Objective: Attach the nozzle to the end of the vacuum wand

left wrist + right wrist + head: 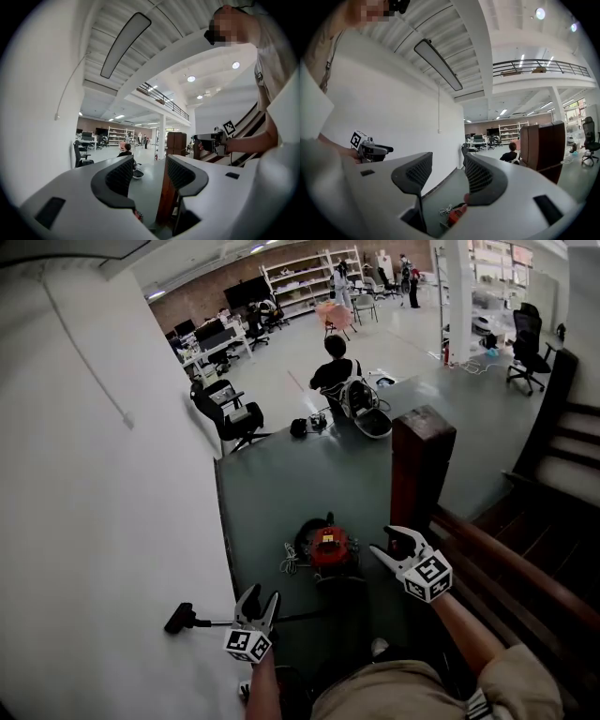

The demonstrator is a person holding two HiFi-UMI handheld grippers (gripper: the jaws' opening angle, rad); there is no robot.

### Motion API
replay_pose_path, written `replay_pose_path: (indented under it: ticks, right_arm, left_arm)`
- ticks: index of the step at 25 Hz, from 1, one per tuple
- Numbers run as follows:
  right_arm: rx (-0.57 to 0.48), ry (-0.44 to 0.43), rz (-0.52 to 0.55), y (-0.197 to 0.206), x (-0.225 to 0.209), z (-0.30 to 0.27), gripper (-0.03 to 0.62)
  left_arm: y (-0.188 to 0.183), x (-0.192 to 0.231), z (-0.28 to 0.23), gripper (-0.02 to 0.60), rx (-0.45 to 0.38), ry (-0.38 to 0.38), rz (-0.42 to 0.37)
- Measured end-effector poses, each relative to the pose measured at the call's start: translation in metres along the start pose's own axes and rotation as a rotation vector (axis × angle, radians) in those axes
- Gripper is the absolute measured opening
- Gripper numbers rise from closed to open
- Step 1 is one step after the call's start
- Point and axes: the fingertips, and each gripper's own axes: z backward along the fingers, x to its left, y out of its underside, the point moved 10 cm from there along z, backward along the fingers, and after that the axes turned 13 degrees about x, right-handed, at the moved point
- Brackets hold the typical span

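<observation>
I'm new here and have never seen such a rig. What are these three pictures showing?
A person holds a two-jaw hand-held gripper in each hand. The head view comes from a camera on their head, looking down; the left hand-held gripper and right hand-held gripper show there. The left and right gripper views come from cameras riding on each gripper, looking along its jaws. Both are open and hold nothing. On the grey floor lie a red vacuum cleaner and, by the white wall, a black nozzle on a thin tube. A wooden post stands nearby.
</observation>
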Motion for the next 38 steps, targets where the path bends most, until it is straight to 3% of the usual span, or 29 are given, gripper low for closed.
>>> replay_pose_path:
  ticks: [5, 11, 18, 25, 32, 35, 38]
  right_arm:
    - [0.033, 0.054, -0.012, 0.029, 0.035, 0.046, 0.225]
    - [0.020, 0.122, -0.115, 0.049, 0.087, 0.052, 0.225]
    - [0.039, 0.129, -0.131, 0.082, 0.151, 0.046, 0.225]
    - [0.088, 0.074, -0.162, 0.109, 0.191, 0.014, 0.225]
    - [0.122, 0.021, -0.166, 0.116, 0.210, -0.005, 0.225]
    - [0.151, 0.014, -0.085, 0.112, 0.219, -0.009, 0.224]
    - [0.157, 0.016, -0.005, 0.107, 0.228, -0.010, 0.164]
  left_arm:
    - [0.024, -0.021, 0.049, 0.229, 0.028, -0.004, 0.041]
    - [0.055, 0.005, 0.114, 0.230, 0.049, -0.016, 0.075]
    - [0.120, 0.035, 0.174, 0.229, 0.109, -0.045, 0.110]
    - [0.146, 0.051, 0.179, 0.229, 0.068, -0.057, 0.182]
    - [0.155, 0.053, 0.165, 0.229, 0.092, -0.048, 0.194]
    - [0.154, 0.054, 0.165, 0.229, 0.097, -0.050, 0.199]
    - [0.155, 0.055, 0.166, 0.229, 0.100, -0.051, 0.198]
